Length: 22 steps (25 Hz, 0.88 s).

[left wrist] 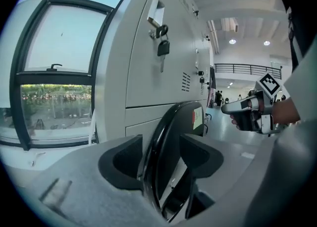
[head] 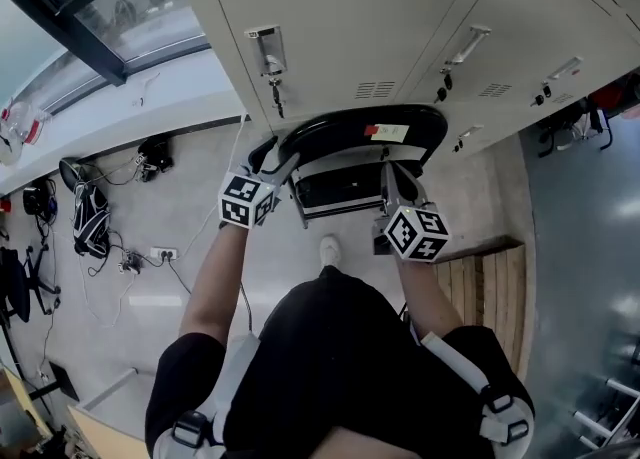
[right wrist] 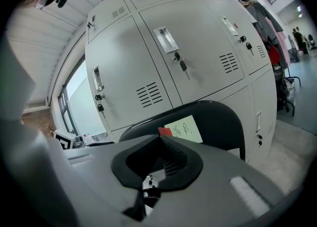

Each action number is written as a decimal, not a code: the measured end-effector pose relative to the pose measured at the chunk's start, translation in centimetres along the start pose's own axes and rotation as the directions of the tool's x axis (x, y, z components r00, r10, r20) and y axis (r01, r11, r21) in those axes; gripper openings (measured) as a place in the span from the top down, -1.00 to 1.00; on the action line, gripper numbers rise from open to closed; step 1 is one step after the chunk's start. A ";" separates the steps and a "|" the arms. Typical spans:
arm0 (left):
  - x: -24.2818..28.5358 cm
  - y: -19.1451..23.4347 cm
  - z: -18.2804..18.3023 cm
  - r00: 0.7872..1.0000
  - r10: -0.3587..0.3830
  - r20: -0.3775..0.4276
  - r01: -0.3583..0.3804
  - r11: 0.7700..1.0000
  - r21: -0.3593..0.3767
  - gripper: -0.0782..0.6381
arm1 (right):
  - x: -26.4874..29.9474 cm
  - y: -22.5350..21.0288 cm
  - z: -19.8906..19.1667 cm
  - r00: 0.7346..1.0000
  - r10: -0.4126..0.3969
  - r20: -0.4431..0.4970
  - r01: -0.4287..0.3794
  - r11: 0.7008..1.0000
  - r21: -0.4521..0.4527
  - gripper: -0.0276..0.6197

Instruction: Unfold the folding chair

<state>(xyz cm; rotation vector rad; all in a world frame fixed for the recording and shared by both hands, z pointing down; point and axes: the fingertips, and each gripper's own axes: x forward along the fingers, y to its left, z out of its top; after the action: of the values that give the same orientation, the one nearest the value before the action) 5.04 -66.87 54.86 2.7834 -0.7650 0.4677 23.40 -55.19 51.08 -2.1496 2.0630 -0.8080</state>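
Close released left gripper [left wrist: 162, 159] squarely on chair [head: 340, 132] back's edge, centre frame; open clenched, empty right gripper [right wrist: 161, 164] before gripping.

The black folding chair [head: 360, 132] stands folded against grey lockers [head: 400, 27]. The left gripper [head: 278, 163] reaches its backrest's left edge, and the right gripper [head: 394, 179] seems to sit near the frame below.

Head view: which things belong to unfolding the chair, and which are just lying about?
For the job:
- folding chair, folded
- left tool, open, with the chair's edge between its jaws
- right tool, shut

Just lying about:
- lockers
- wooden pallet
- cables on the floor
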 end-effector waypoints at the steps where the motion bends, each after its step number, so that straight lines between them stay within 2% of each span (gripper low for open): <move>1: 0.7 0.2 -0.2 1.000 -0.003 -0.019 0.003 1.000 0.010 0.09 | 0.1 -0.4 -0.3 1.000 -0.003 -0.008 0.003 1.000 0.000 0.90; 8: 3.8 -0.3 -1.6 0.985 -0.100 -0.138 0.107 0.993 0.042 0.06 | 0.3 -3.5 -0.5 0.999 -0.035 -0.018 0.035 0.999 0.038 0.90; 14: 4.7 -1.1 -2.3 0.959 -0.180 -0.218 0.209 0.971 0.116 0.07 | 0.1 -5.7 -2.1 0.997 -0.050 -0.053 0.052 0.998 0.038 0.90; 17: 4.8 -1.3 -2.6 0.957 -0.175 -0.232 0.216 0.963 0.163 0.07 | -0.3 -6.2 -4.0 0.993 -0.066 -0.099 0.072 0.996 0.058 0.90; 20: 4.8 -1.5 -2.6 0.959 -0.180 -0.218 0.219 0.960 0.173 0.07 | -0.4 -6.2 -6.6 0.983 -0.077 -0.168 0.088 0.994 0.058 0.90; 22: 4.9 -1.3 -2.5 0.962 -0.180 -0.203 0.218 0.958 0.184 0.15 | -0.1 -6.1 -8.4 0.973 -0.087 -0.213 0.102 0.993 0.061 0.90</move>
<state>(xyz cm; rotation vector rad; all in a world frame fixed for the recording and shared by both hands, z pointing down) 9.11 -67.32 58.73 2.9089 -0.4089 0.7923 25.59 -51.88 60.61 -2.2245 1.9985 -1.1487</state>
